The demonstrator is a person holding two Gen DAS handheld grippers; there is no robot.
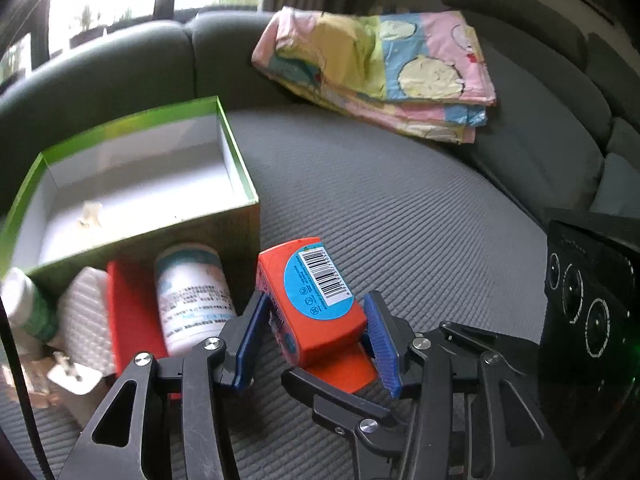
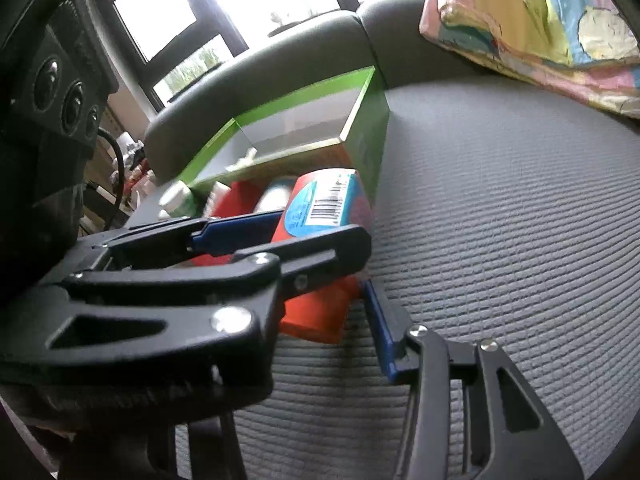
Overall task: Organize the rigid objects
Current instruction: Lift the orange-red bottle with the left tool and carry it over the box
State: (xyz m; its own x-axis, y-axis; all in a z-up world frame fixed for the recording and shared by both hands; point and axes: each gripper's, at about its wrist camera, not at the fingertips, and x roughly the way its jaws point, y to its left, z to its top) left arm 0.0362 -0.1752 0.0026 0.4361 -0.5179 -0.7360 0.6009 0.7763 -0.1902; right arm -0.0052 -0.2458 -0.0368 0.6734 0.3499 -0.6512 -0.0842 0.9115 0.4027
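Left wrist view: my left gripper [image 1: 316, 328] is clenched on the orange box [image 1: 312, 300], blue pads pressing both of its long sides. The box's long axis runs straight away from me along the fingers, tilted up at the far end, over the grey ribbed cushion [image 1: 400, 208]. The open green box [image 1: 236, 148] lies ahead and to the left, just beside the load; that direction decides the coming move, in my judgement. A barcode sits on the round blue label (digits too small to read). A white bottle [image 1: 192, 296] beside it carries fine print, illegible.

Right wrist view: my right gripper [image 2: 352, 276] appears to clamp the same orange box [image 2: 320, 208] lower down, though the left gripper's frame hides one finger. Both hands are equally near.
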